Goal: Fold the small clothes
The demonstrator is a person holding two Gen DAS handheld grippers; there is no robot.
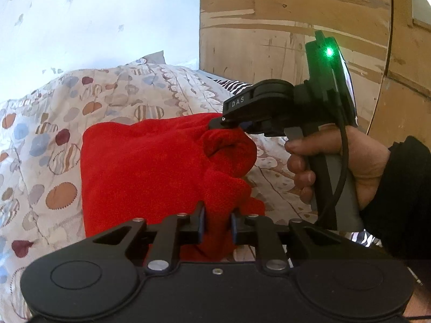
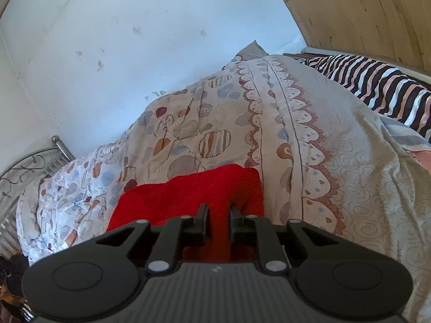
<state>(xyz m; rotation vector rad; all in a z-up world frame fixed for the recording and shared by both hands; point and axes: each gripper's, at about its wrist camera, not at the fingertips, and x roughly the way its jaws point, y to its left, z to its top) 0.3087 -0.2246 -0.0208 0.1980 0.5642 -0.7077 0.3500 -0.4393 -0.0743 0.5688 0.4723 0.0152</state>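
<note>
Patchwork-printed cotton covers the bed: a quilt [image 2: 269, 123] of hearts, ovals and scalloped borders fills both views, with a zebra-striped pillow [image 2: 382, 86] at its far right corner and a worn plywood panel [image 1: 282, 27] rising behind. On the quilt lies the red knitted garment [image 1: 140, 167], spread flat on its far side and bunched into folds along the near edge. The person's right hand [image 1: 336, 167], in a black sleeve, grips the handle of the right gripper [image 1: 229, 123], whose tips sit at the crumpled corner of the knit; in its own view red fabric runs between the narrowly parted jaws, but whether the pads press on it cannot be told. The left gripper [image 1: 217, 223] stands likewise with a fold of the red garment between its blue-lined fingers [image 1: 201, 223], the gap small, the grip again unclear. The step in hand looks like laying the carried edge down. Done well, both ends would be set down level and together, the edge drawn taut so the bunched knit flattens, and the jaws opened fully before backing straight off, lest the loose weave snag on a pad and drag the fold askew.
</note>
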